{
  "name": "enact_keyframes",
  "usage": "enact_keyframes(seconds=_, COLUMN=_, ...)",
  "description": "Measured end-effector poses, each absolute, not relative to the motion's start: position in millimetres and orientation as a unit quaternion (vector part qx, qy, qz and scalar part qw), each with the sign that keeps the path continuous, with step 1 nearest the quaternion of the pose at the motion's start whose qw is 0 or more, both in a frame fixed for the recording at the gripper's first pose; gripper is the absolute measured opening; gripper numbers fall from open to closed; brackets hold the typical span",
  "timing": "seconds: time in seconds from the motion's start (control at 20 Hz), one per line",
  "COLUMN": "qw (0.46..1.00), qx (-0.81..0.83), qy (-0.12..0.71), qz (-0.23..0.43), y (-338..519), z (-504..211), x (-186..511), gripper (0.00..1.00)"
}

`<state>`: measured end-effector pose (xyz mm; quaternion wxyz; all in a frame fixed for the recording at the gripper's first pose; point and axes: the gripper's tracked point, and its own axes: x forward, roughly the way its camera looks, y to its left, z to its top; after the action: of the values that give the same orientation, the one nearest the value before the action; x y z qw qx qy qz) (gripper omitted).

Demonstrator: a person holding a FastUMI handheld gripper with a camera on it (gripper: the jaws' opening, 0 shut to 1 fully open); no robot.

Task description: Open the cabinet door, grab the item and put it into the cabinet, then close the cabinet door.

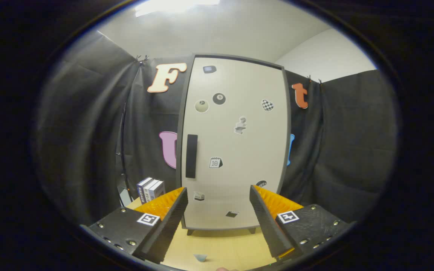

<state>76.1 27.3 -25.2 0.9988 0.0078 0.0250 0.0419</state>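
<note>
1. We hold the hand-held gripper [219, 214] spread wide with nothing between its fingers, facing the cabinet door [236, 143], which stands shut on the desk [220, 248] a little way ahead.
2. The dark vertical handle [191, 156] sits near the door's left edge, above and just beyond the left finger [171, 218]. We judge the first step, opening the door, is not yet begun.
3. Risk one: the handle is slim and lies flat against the door, so if we close the fingers off-centre they may slip off it, or pinch only its edge and lose it mid-pull.
4. Risk two: the cabinet rests on small feet on the smooth desk; pulling too hard or at an angle could drag or tip the whole cabinet rather than swing the door.
5. Risk three: the door would probably swing towards us, and it could hit our fingers or sweep whatever lies in front.
6. The item to stow is uncertain: a small pale object [200, 257] lies on the desk between the fingers, close to us, and a box set [151, 190] stands left of the cabinet. Choosing wrongly is a risk too.
</note>
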Motion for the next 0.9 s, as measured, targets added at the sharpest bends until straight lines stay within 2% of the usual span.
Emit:
enact_keyframes(seconds=0.45, qw=0.996, qx=0.024, qy=0.021, qz=0.089, y=89.7, z=-25.4, x=174.1, gripper=0.98)
enact_keyframes(seconds=0.9, qw=0.995, qx=0.04, qy=0.024, qz=0.091, y=120.8, z=-29.4, x=250.0, gripper=0.97)
